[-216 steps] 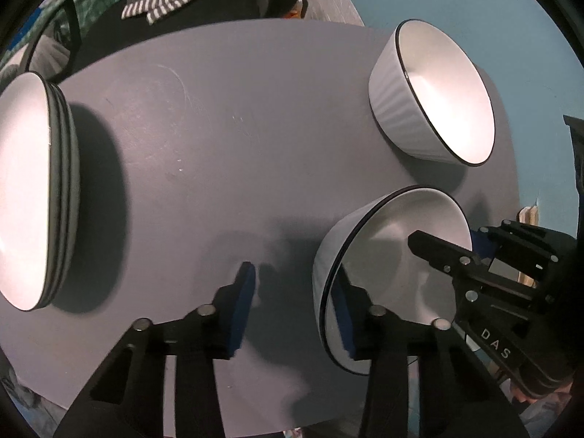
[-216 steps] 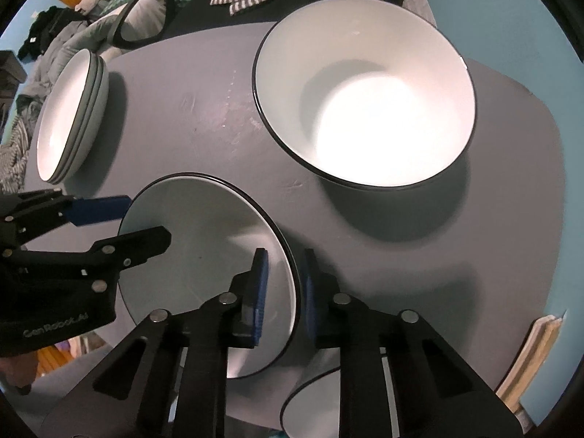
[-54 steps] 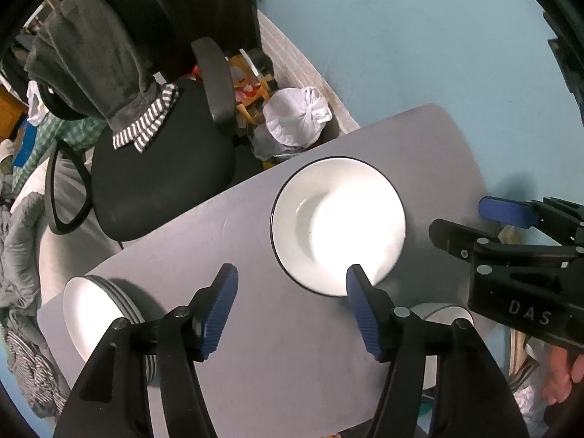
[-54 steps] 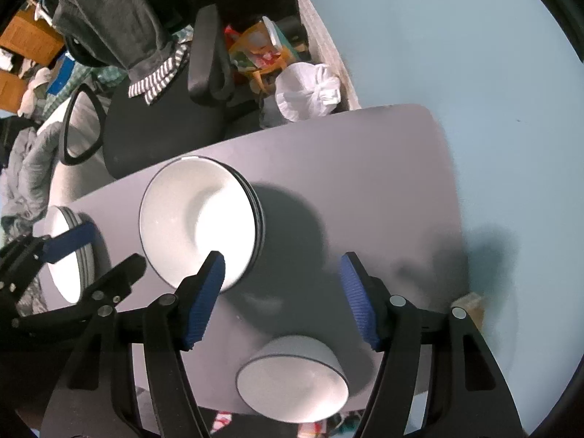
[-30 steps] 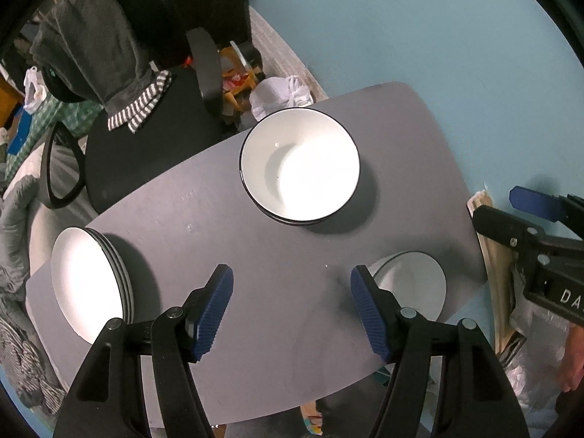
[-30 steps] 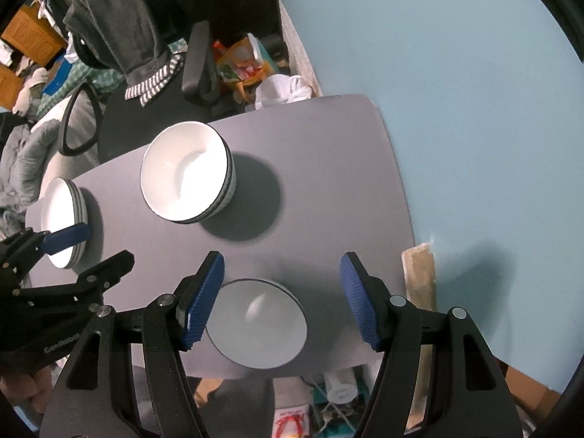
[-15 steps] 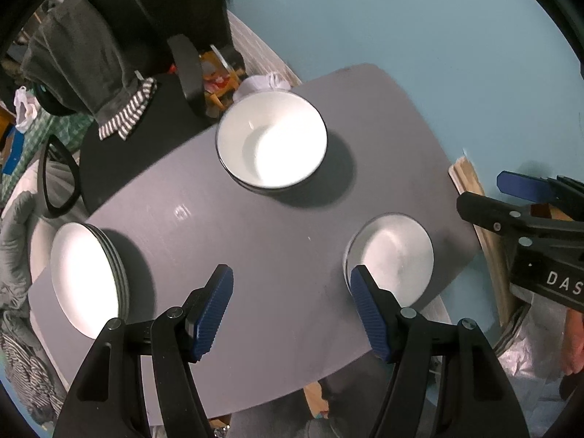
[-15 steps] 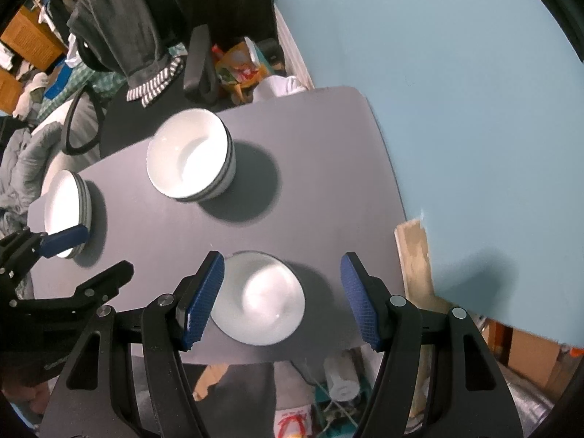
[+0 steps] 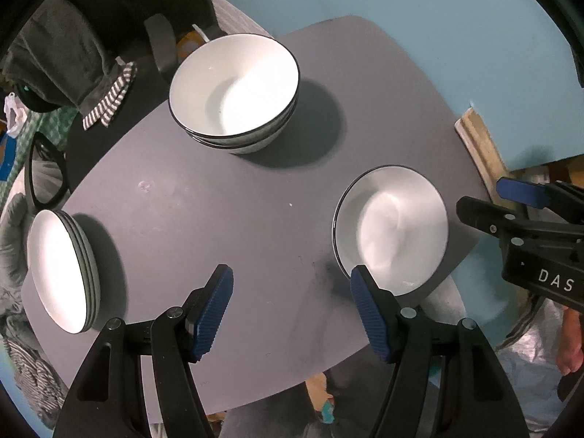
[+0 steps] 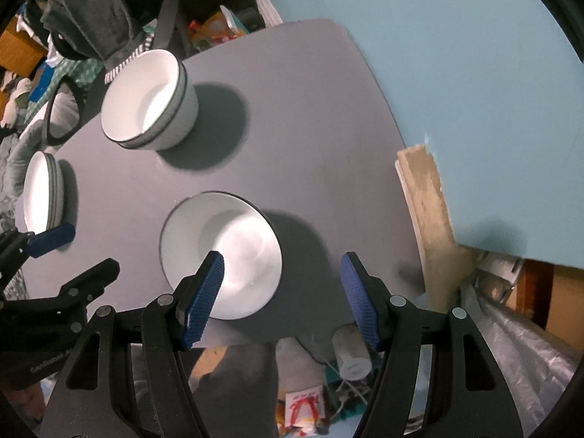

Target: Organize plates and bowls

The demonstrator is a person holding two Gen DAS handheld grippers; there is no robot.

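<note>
A stack of white bowls with black rims (image 9: 233, 89) stands at the far side of the grey table (image 9: 226, 211); it also shows in the right wrist view (image 10: 146, 100). A single white bowl (image 9: 392, 228) sits near the table's front right edge, also in the right wrist view (image 10: 222, 248). A stack of white plates (image 9: 60, 270) lies at the left, also in the right wrist view (image 10: 42, 191). My left gripper (image 9: 292, 306) is open and empty above the table. My right gripper (image 10: 281, 292) is open and empty above the single bowl.
An office chair draped with dark clothing (image 9: 73, 58) stands beyond the table. The blue wall (image 9: 419, 18) runs along the right. A wooden strip (image 10: 427, 200) leans by the table's right edge. Clutter lies on the floor below (image 10: 328, 383).
Both grippers have come down closer to the table; the bowls and plates look larger. The bowls and plates have not moved. Both grippers stay open.
</note>
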